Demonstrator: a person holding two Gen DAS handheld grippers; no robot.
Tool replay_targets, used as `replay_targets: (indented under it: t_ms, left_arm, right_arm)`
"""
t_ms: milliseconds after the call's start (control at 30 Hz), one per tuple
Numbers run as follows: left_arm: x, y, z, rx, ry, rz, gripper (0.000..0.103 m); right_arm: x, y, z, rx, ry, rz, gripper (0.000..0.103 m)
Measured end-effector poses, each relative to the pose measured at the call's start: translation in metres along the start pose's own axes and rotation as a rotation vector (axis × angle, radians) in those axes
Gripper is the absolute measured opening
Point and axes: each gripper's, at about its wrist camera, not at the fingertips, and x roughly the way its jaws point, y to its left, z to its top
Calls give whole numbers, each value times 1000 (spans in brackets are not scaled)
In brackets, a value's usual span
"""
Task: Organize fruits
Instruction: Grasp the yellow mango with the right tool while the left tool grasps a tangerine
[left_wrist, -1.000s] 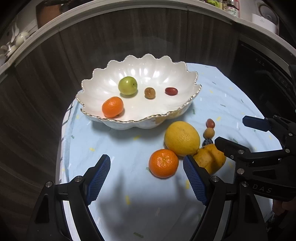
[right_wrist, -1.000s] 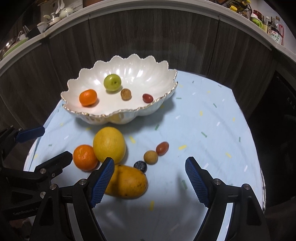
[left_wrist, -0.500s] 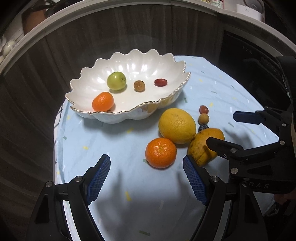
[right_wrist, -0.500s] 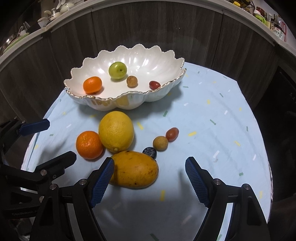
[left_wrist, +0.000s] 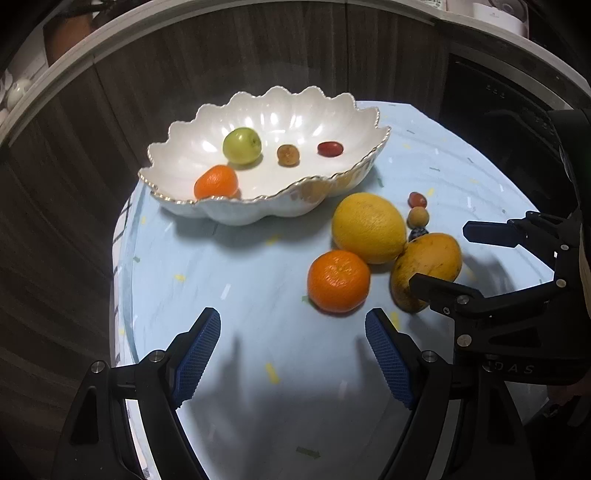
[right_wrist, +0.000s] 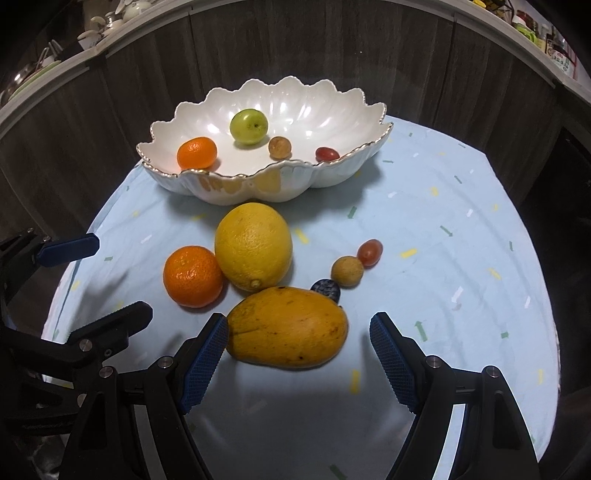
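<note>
A: Left gripper (left_wrist: 291, 354) spread wide, empty, hanging short of the orange (left_wrist: 339, 280), which sits left of the mango (right_wrist: 288, 328).

B: Right gripper (right_wrist: 297, 356) also wide — the mango lies between its pads, nearer the left one. Centre first, close gently; carry to the bowl (right_wrist: 332, 173) beyond the mango.

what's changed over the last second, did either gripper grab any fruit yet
Neither has. The right gripper has advanced toward the yellow-orange mango and now straddles its near side, jaws open and not gripping. The left gripper has edged forward, open and short of the loose orange mandarin. All fruit on the pale blue tablecloth and in the white scalloped bowl stayed put.
</note>
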Motion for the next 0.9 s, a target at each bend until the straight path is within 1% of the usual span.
replay_targets:
  t_ms: [167,300,433,700,900]
  left_arm:
    - [4,6,-4,-9,14,11,81]
    - [8,9,-7,-15,24,15,81]
    - [10,4,-8,6,24,17,81]
    - [12,0,-8,9,26,6,81]
    - [14,-9,0,12,19,-31,81]
  right_arm:
    - [8,7,-3,-6,1,-2,79]
    - [11,11,-5,-21,-18,-29,81]
    - [18,10,-7,-24,-3,-29,81]
    - [19,6,-9,-14,-14,-16,78]
    - [14,-9,-8,25,6,-31,77]
